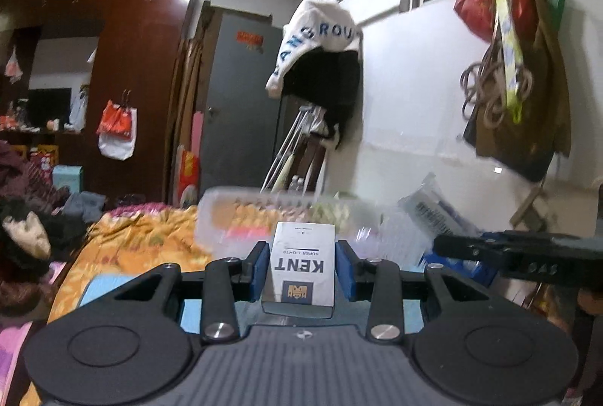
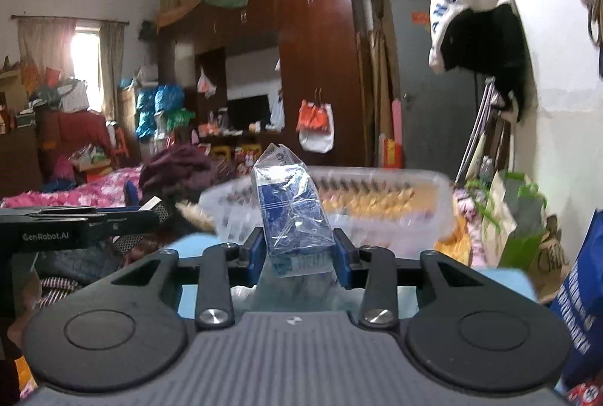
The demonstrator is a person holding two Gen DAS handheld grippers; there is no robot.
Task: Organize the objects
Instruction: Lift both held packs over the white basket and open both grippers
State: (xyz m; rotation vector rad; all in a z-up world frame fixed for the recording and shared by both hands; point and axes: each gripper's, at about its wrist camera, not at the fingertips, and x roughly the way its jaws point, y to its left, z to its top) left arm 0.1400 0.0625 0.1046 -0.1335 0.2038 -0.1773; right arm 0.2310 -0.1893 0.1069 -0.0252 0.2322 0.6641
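Note:
My left gripper [image 1: 303, 264] is shut on a white and blue KENT cigarette pack [image 1: 301, 270], held upright above the bed. My right gripper [image 2: 297, 255] is shut on a blue packet in clear crinkled plastic [image 2: 292, 214]. A clear plastic storage box [image 1: 241, 217] stands just beyond both grippers; it also shows in the right wrist view [image 2: 395, 202]. The right gripper shows side-on at the right of the left wrist view [image 1: 520, 251]. The left gripper shows side-on at the left of the right wrist view [image 2: 86, 223], with the pack's end [image 2: 150, 204] sticking out.
An orange patterned bedspread [image 1: 139, 240] lies below. A light blue mat [image 1: 101, 287] lies under the grippers. A plastic-wrapped package [image 1: 433, 206] lies right of the box. Clothes pile [image 1: 26, 217] at left. Bags hang on the white wall [image 1: 520, 67]; paper bags [image 2: 508, 217] stand at right.

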